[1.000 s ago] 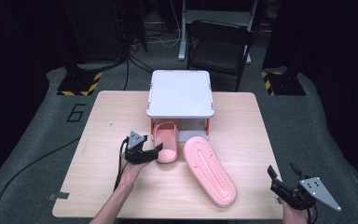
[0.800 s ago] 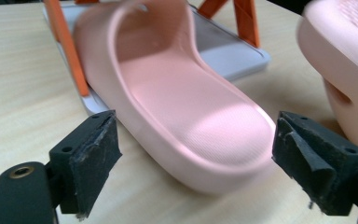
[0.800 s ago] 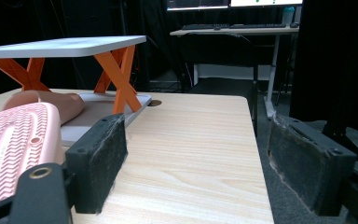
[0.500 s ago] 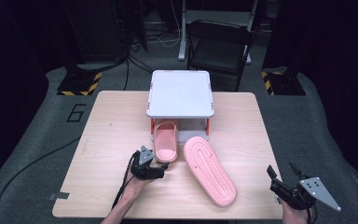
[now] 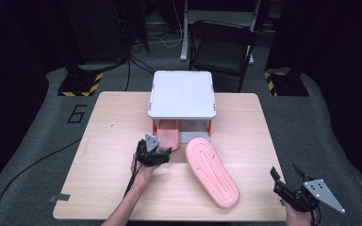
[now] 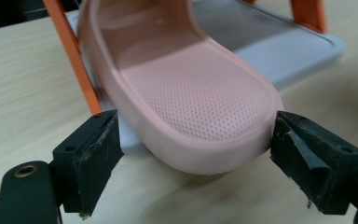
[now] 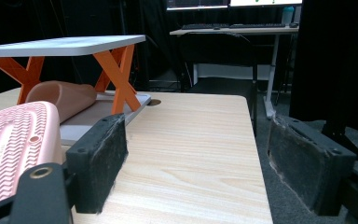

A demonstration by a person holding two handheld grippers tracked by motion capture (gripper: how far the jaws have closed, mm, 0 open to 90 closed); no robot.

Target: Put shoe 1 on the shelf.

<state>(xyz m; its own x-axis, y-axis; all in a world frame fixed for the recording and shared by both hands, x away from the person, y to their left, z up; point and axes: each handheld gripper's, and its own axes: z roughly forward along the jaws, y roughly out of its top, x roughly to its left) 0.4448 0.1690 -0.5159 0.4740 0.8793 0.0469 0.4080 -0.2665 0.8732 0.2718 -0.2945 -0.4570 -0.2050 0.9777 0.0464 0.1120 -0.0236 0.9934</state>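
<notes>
A pink slipper lies sole down with its toe under a small white-topped rack; its heel points at me. My left gripper is open, and its jaws stand on either side of that heel, close against its sides. A second pink slipper lies sole up and at an angle on the table, right of the first. My right gripper hangs open at the table's front right corner with nothing between its jaws. The ribbed sole is to its left.
The rack has orange crossed legs and a grey base tray. The wooden table has bare room on its left and right sides. Behind the table are a black chair and floor cables.
My left gripper drew back toward the person, then moved forward so that its jaws flank the slipper's heel. The right gripper has stayed still.
</notes>
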